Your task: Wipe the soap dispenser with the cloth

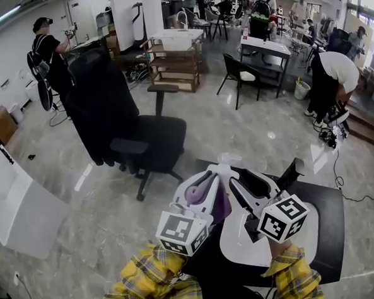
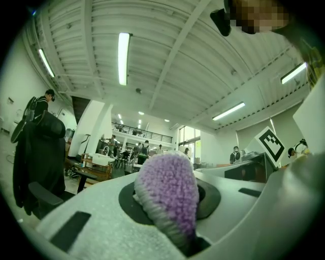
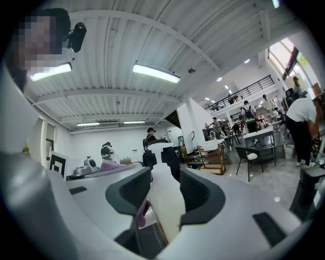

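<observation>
Between the fingers of my right gripper [image 3: 162, 189] stands the soap dispenser [image 3: 165, 213], pinched across its body, its long axis upright and the pump [image 3: 158, 148] on top. My left gripper [image 2: 170, 199] is clamped on the purple cloth [image 2: 167, 175], which bulges forward past its fingertips. From the right fingers, the cloth lies just to the left of the bottle's lower body; I cannot confirm contact. I judge the wipe needs the left fingers to move rightward, then along that upright axis.
</observation>
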`<state>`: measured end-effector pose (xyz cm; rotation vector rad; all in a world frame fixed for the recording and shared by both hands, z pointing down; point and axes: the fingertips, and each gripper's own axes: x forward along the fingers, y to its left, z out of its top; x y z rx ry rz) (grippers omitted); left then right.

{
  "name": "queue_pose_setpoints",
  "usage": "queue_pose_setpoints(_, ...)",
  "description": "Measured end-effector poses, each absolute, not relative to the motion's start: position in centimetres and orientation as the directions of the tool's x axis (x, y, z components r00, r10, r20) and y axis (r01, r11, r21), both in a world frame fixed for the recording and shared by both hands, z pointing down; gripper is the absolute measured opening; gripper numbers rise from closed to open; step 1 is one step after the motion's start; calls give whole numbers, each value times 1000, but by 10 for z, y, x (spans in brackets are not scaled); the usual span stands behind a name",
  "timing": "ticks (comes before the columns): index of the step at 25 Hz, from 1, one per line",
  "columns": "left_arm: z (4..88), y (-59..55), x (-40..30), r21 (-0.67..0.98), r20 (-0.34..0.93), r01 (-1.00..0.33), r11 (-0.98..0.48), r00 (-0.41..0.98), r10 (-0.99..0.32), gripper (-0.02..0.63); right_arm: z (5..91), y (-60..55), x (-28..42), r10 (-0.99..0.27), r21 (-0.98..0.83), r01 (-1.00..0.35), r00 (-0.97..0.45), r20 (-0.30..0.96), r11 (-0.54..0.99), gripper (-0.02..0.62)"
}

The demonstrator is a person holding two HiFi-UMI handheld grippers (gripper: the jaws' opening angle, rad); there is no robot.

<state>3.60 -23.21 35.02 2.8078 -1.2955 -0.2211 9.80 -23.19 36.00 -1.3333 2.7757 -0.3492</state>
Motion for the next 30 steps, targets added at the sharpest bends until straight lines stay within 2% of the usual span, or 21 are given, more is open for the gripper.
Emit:
queue_pose_setpoints(20, 374, -218, 42, 71, -120, -757, -649, 640, -759, 55, 359, -262, 64, -663, -134, -670, -742, 102, 730, 192)
queue_pose_setpoints(25, 387, -213, 40, 65, -132, -762, -644, 633, -763, 55, 366, -263, 60, -669, -119, -680, -734, 119, 724, 160)
queue_pose_setpoints(30, 409, -213, 43, 62, -83, -766, -640, 635, -768, 55, 363, -266, 60, -670, -114, -680, -733, 120, 724, 156)
